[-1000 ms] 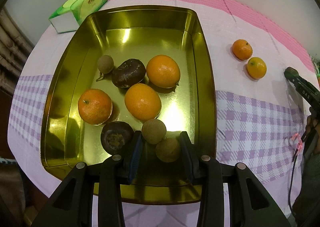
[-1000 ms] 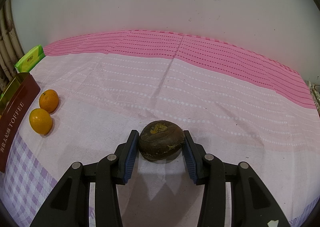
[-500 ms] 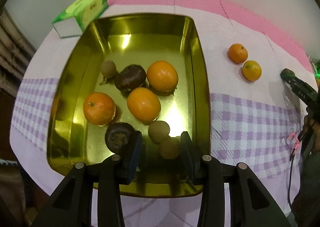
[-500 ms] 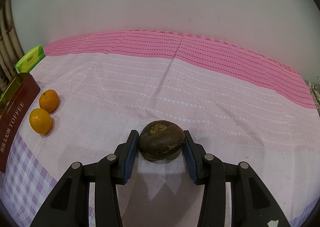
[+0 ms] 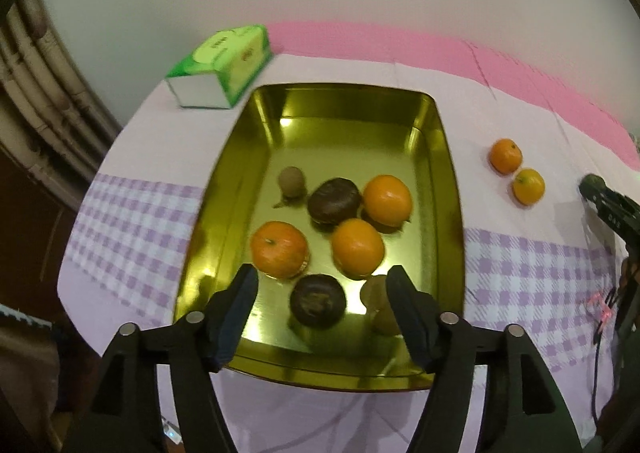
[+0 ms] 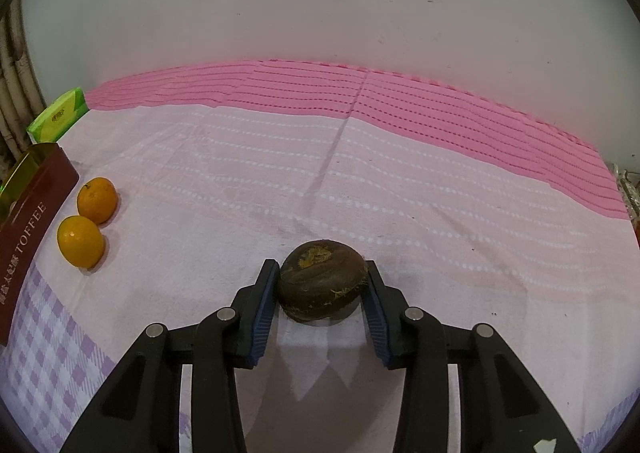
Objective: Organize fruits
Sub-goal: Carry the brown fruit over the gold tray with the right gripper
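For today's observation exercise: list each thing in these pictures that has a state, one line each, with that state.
Left gripper: jaws opening, nothing held.
Right gripper: closing on the dark brown fruit, which rests on the tablecloth.
Gold tin: lidless, holding eight fruits.
Two small oranges: still outside the tin.

The left gripper (image 5: 320, 295) hangs over the gold tin (image 5: 450, 189) (fruit inside), jaws opening, gripping nothing.

A plain white wall (image 6: 320, 13) rises behind the table, whose cloth (image 6: 400, 181) is pale pink with a deep pink band at the back and lilac checks in front. At the left stand ribbed pipes (image 5: 44, 101); warm light falls from above
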The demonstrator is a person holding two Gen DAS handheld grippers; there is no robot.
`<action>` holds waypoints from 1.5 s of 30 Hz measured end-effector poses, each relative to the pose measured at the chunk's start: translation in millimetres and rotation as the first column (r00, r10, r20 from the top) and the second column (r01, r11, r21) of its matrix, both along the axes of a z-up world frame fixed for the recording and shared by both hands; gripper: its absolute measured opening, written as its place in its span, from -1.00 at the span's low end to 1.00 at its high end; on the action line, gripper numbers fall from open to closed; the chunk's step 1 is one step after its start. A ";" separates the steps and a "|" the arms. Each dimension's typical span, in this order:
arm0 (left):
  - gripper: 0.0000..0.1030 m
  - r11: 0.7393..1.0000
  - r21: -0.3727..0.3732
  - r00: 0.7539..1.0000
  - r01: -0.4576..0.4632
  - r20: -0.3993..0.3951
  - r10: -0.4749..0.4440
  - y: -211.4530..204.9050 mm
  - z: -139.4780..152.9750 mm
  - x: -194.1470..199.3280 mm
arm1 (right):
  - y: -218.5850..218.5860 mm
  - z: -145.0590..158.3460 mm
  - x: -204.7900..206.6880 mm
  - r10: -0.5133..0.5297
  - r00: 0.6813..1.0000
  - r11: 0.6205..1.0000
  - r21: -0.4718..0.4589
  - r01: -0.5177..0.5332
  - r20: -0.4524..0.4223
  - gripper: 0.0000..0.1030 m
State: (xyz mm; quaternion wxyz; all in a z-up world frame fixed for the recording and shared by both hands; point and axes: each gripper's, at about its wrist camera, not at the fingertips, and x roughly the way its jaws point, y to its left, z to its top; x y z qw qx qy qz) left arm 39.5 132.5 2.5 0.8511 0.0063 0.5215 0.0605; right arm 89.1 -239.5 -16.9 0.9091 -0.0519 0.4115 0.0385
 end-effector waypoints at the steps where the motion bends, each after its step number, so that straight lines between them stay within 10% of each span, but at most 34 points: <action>1: 0.36 1.000 -0.003 1.000 -0.007 0.006 0.007 3.2 0.7 -1.2 | 2.0 0.3 0.3 -0.002 1.000 1.000 -0.006 0.002 -0.001 -0.26; 23: 0.74 0.987 0.036 0.985 -0.156 0.085 0.153 47.9 9.3 -1.3 | 83.9 55.1 -12.0 0.135 0.990 0.991 -0.006 -0.135 0.048 -0.27; 45: 0.75 0.962 -0.006 0.958 -0.271 0.094 0.271 83.6 18.8 -23.2 | 295.1 49.3 -45.6 0.564 0.825 0.826 0.006 -0.564 -0.020 -0.26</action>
